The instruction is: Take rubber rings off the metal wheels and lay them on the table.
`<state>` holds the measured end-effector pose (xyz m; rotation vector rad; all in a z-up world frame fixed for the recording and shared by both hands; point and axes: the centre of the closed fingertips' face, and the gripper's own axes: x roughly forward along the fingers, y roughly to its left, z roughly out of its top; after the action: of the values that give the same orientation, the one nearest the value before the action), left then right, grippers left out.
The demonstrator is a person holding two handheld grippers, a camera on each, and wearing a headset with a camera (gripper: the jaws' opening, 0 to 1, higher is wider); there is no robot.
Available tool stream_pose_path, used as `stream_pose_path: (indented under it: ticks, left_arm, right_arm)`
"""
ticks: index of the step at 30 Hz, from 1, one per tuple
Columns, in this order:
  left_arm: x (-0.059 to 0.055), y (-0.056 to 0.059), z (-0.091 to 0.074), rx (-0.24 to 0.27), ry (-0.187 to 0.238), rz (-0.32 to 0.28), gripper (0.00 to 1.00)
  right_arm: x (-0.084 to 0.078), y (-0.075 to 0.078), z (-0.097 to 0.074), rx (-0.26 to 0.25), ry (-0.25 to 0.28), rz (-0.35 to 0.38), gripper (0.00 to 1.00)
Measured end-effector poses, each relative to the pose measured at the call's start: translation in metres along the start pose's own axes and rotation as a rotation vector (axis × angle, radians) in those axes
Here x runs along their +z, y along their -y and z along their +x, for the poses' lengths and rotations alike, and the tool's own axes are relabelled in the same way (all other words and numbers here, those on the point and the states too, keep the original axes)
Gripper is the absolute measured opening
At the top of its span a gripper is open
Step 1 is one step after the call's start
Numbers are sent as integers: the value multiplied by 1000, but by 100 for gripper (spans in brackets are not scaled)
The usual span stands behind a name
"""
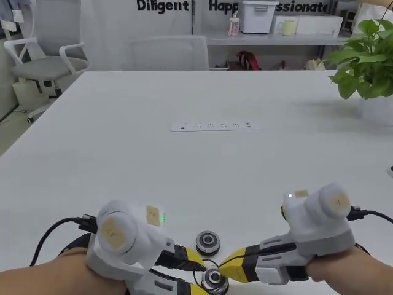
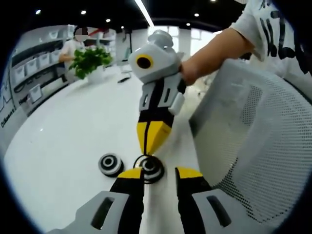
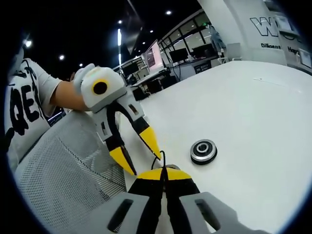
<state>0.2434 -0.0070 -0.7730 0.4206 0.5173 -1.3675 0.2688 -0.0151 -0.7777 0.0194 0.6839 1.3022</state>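
1. At the near edge of the white desk, right in front of the person, two metal wheels sit close together but not touching.
2. The right claw is clenched, tips pressed together on a thin black rubber ring. The ring loops up off the nearer wheel.
3. The left claw is released, jaws spread apart. That nearer wheel sits just ahead of its tips, closer to one jaw.
4. Both claws point at each other across this wheel, tips nearly meeting.
5. The second wheel lies flat just beside the first, a bit further onto the desk. It's got a dark band around its rim.
6. Further back there's a power strip mid-desk and a potted plant at the far right corner.
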Motion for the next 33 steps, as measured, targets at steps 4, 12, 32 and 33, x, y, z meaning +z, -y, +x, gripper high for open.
stream_pose_path:
  ticks: [4, 12, 32, 33]
  left_arm:
    - [4, -2, -12, 9, 33, -14, 28]
    - [-1, -4, -35, 38, 55, -25, 33]
    - [-31, -25, -77, 168, 60, -116, 50]
    - [-33, -26, -78, 173, 59, -119, 50]
  right_arm:
    - [3, 0, 0, 7, 1, 0, 0]
    - [8, -3, 4, 25, 1, 5, 0]
    - [30, -4, 34, 21, -18, 6, 0]
    - [30, -4, 36, 21, -19, 8, 0]
